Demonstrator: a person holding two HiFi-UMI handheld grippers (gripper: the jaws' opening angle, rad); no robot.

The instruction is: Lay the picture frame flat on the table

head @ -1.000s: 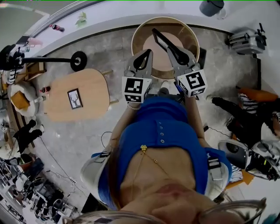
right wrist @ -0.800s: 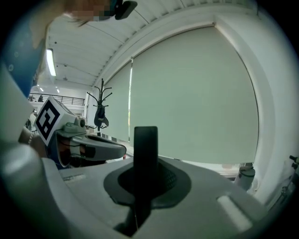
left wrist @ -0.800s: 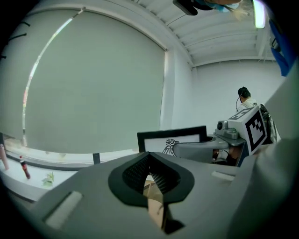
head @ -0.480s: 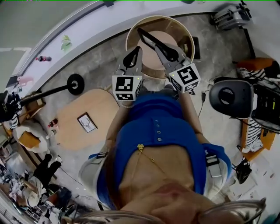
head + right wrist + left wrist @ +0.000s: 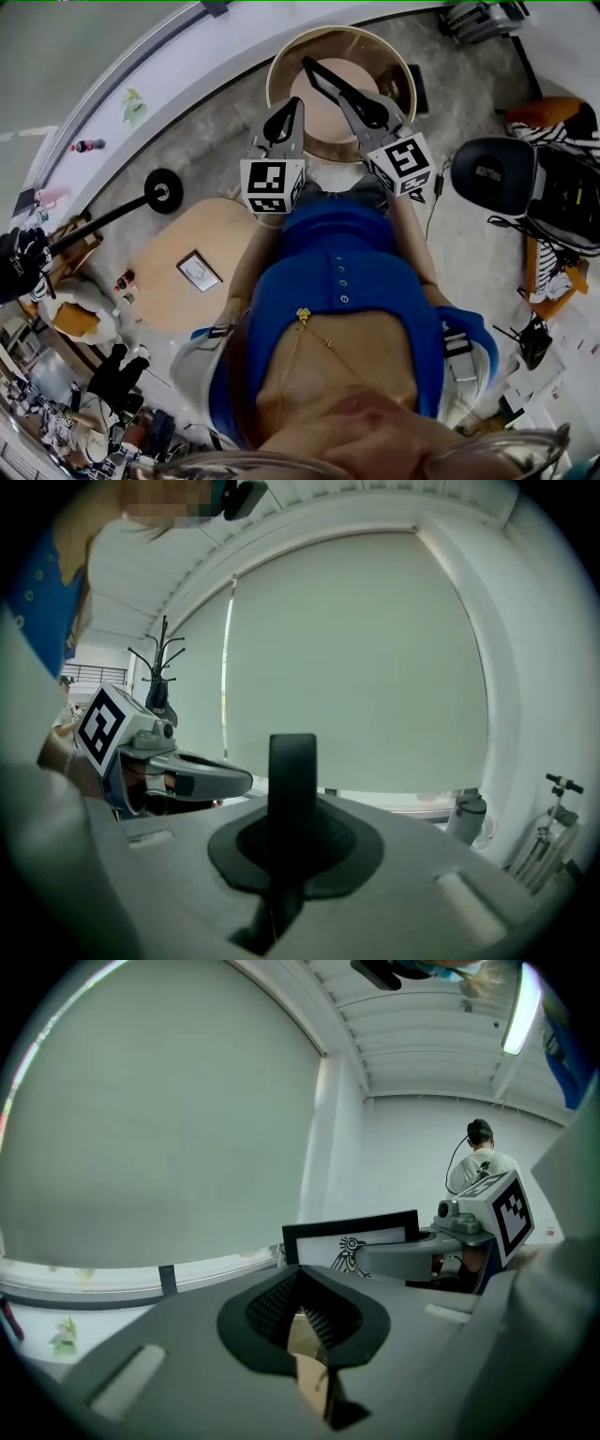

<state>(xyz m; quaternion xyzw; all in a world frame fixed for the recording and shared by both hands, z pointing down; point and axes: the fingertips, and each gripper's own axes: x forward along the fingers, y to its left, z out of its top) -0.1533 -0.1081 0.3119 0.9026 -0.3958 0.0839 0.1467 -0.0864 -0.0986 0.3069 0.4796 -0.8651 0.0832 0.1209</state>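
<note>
Tub (image 5: pixel 279 70): a round tub with a tan rim is seen in front of the person. A flat pinkish-brown bottom is seen inside it.
Bin (image 5: pixel 466 819): a small grey bin with a lid is seen by the wall in the right gripper view. Its inside is hidden.
Frame (image 5: pixel 328 1246): it is held up in the air over the tub. It is not yet laid on a table.
Picture: a black bird is drawn on white paper inside the black frame.
Right gripper (image 5: pixel 359 101): its jaws are clamped on the frame's edge.
Left gripper (image 5: pixel 295 106): its jaws are closed together and nothing is held. It is kept just beside the right gripper.
Cubes (image 5: pixel 272 185): black and white square patterns are shown on them. No words can be read.
Wood table (image 5: pixel 164 291): it is seen to the person's left.
Small frame (image 5: pixel 199 272): it is laid flat on the wood table, well apart from the grippers.
Chair (image 5: pixel 492 178): a black chair is seen to the person's right.
</note>
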